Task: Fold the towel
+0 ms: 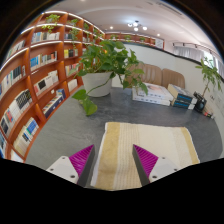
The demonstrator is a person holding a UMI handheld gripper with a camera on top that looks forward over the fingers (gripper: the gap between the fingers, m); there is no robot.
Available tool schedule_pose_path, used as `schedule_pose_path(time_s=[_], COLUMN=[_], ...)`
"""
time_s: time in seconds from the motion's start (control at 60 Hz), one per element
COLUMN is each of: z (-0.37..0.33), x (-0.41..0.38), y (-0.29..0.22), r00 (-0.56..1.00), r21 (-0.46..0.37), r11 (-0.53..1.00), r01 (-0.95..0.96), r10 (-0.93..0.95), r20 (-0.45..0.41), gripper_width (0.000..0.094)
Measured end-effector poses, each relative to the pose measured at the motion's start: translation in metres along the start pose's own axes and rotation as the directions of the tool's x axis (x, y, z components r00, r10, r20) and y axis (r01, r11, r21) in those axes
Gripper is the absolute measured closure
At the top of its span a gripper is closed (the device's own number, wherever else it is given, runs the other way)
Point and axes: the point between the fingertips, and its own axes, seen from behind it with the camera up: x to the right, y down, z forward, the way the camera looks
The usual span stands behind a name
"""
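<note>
Cream-coloured towel lies flat on the grey table at its near edge, directly ahead of the gripper. Its stripes and long axis seem to run away from the fingers. The gripper is open, the towel's near hem lying between its pads.

My tool points forward and slightly down, its two fingers reaching ahead side by side. Each finger carries a magenta pad on its inner face: the left pad and the right pad face one another across a wide gap, so the fingers stand spread well apart. Both fingertips sit level with each other. Neither pad presses on anything.
</note>
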Motion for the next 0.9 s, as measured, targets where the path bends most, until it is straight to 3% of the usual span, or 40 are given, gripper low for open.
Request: schedule_pose_path(time_s=[0.1, 0.133, 0.167, 0.367, 0.483, 0.65, 0.767, 0.9], z=[0.028, 0.031, 0.033, 0.034, 0.025, -0.014, -0.034, -0.040], x=[0.000, -0.002, -0.001, 0.012, 0.005, 0.047, 0.121, 0.224], y=[0.013, 0.003, 0.008, 0.005, 0.002, -0.053, -0.074, -0.051], r00=[0.998, 0.998, 0.997, 0.995, 0.998, 0.981, 0.968, 0.946], r21=[-0.065, -0.018, -0.034, -0.047, -0.078, -0.013, 0.037, 0.035], r11=[0.998, 1.000, 0.999, 0.998, 0.996, 0.981, 0.969, 0.969], r01=[0.027, 0.025, 0.034, 0.039, -0.042, -0.194, -0.245, -0.244], r10=[-0.031, -0.026, -0.036, -0.043, 0.039, 0.194, 0.247, 0.246], r20=[-0.052, -0.057, -0.073, -0.094, -0.040, 0.014, -0.051, -0.213], gripper_width=[0.0290, 0.0363, 0.0463, 0.0836, 0.0840, 0.0841, 0.0841, 0.0810])
